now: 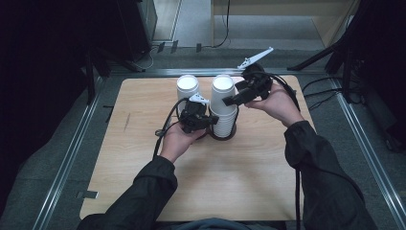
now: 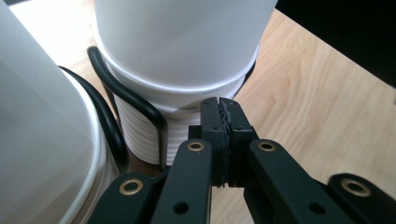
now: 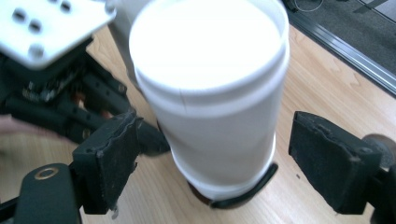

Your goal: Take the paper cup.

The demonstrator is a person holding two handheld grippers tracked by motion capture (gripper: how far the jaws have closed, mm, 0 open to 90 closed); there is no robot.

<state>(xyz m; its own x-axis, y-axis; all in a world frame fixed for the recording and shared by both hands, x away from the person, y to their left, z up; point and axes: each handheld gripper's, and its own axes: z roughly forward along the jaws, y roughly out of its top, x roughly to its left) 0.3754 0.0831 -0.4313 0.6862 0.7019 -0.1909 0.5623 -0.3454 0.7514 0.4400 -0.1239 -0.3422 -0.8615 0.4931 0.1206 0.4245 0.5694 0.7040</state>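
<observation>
On wire holder (image 2: pixel 156 122): white upturned cup stack (image 1: pixel 223 106), ribbed rims.

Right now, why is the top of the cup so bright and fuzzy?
In the right gripper view, the white cup sits close to the camera, so it blurs and its top glares featureless white; in the high view, the room around the lit table is dark.

Two cup stacks (image 1: pixel 224 108) side by side, mid-table (image 1: pixel 143 182).
</observation>
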